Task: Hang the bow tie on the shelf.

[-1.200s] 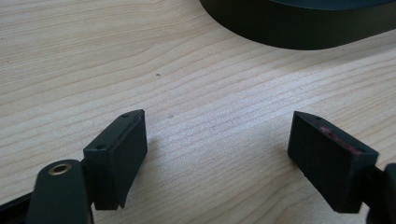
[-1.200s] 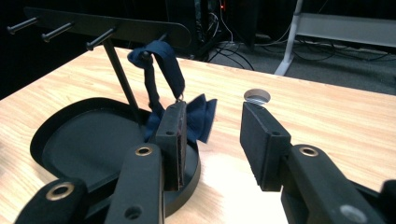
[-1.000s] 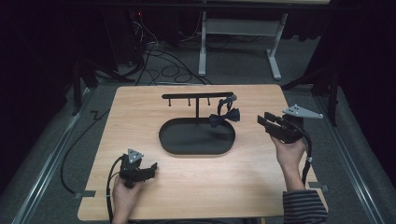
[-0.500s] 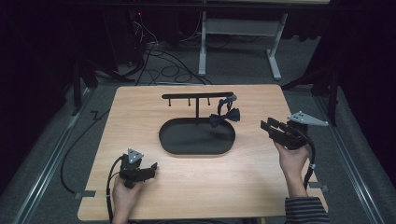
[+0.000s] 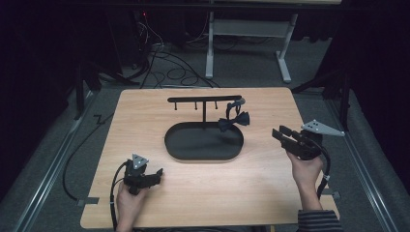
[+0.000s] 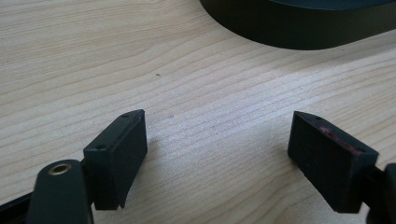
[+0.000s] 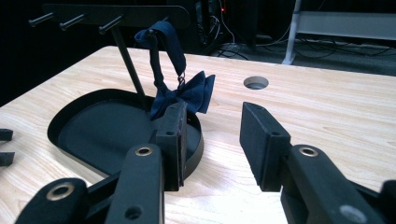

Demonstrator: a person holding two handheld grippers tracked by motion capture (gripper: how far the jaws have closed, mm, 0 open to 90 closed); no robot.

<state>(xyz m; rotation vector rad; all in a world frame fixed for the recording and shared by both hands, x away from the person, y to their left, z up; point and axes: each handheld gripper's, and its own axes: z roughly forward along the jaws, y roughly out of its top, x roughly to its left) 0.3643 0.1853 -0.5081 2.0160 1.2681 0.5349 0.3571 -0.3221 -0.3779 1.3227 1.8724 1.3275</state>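
High view: going left to right, the left gripper (image 5: 153, 175) sits where it sat a second ago, at about 7 o'clock on the table (image 5: 145, 111), the hand resting on the wood. In the left gripper view its jaws stand apart with bare wood between them — released, holding nothing.

At the centre, the black tray (image 5: 203, 155) carries a T-shaped rack (image 5: 203, 99). A navy bow tie (image 5: 233, 121) hangs by its strap from the rack's right end, at about 1 o'clock from the tray's middle, dangling over the tray's rim.

What has changed is on the right: the right gripper (image 5: 279, 135) has drawn back from the bow tie toward the table's 4 o'clock edge and sunk a little. Its jaws are half spread and empty; in the right gripper view the bow tie (image 7: 184, 95) lies well beyond them. Judged from this, the hanging looks done and the hand is retreating — wrist level, jaws aimed toward 10 o'clock at the rack.
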